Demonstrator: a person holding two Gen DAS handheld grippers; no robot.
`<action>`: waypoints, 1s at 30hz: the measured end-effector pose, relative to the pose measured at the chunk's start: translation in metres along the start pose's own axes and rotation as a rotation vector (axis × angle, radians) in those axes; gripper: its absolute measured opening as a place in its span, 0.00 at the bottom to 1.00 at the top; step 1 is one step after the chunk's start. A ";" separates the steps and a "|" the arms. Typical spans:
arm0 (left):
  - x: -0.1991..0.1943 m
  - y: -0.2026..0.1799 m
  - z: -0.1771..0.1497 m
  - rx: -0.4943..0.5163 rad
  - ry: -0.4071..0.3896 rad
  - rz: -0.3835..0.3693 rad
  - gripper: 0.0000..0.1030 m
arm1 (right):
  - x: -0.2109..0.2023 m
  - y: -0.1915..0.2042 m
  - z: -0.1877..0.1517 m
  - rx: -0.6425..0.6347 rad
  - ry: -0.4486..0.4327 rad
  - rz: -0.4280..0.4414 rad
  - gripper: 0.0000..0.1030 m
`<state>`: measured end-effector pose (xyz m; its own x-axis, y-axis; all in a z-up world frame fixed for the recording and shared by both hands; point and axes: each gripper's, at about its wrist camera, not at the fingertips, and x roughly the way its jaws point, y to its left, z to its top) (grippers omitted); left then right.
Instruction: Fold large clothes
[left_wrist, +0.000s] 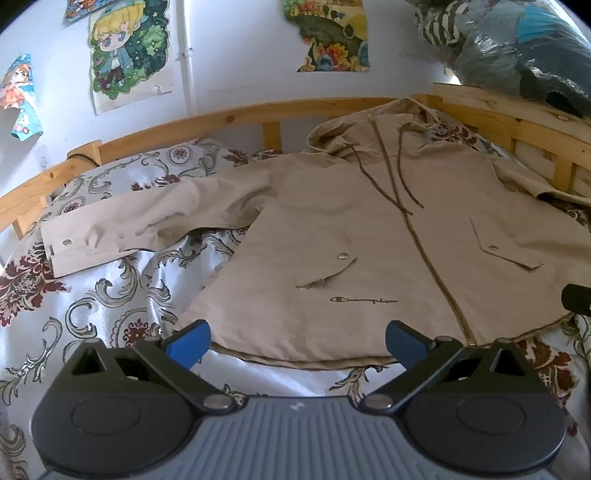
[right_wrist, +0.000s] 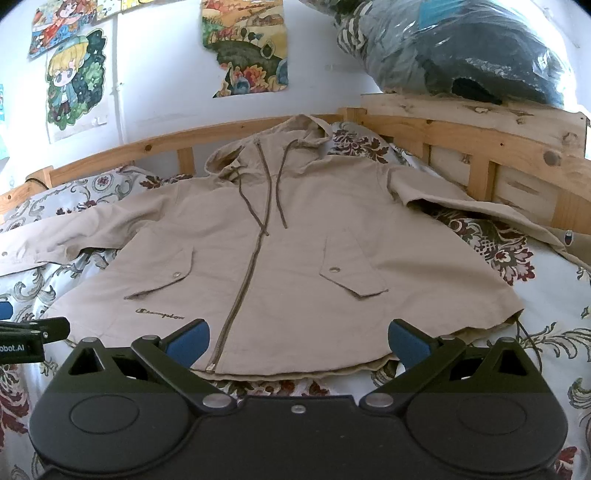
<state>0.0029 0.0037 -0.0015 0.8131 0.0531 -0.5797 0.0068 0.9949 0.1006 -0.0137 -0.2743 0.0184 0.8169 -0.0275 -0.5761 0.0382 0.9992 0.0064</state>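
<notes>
A beige hooded jacket (right_wrist: 295, 251) is lying spread flat, front up, across the bed (right_wrist: 546, 354), its hood toward the headboard. The left gripper (left_wrist: 297, 341) and right gripper (right_wrist: 298, 341) are hovering over its hem, fingers apart, gripping nothing.

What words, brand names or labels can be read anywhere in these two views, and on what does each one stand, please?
"Champion": script stitched low on the front of the beige jacket, beside the zipper.
"obot.AI": the visible end of a print, cut off at the picture's edge, on the left tool seen in the right wrist view.
A small round emblem on the jacket's far sleeve cuff: too small to read.
The posters on the wall: pictures only, no legible text.
</notes>
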 end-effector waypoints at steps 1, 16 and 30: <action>0.000 0.000 0.000 -0.001 0.002 0.001 0.99 | 0.000 0.000 0.000 0.000 0.000 0.000 0.99; 0.002 0.001 0.000 -0.003 0.001 0.009 0.99 | -0.001 -0.002 0.001 0.006 0.004 -0.003 0.99; 0.001 0.001 -0.001 0.002 0.002 0.013 0.99 | -0.002 -0.004 0.001 0.019 0.006 -0.003 0.99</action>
<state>0.0035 0.0044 -0.0029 0.8119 0.0662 -0.5801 -0.0028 0.9940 0.1095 -0.0152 -0.2785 0.0206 0.8133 -0.0301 -0.5810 0.0515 0.9985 0.0202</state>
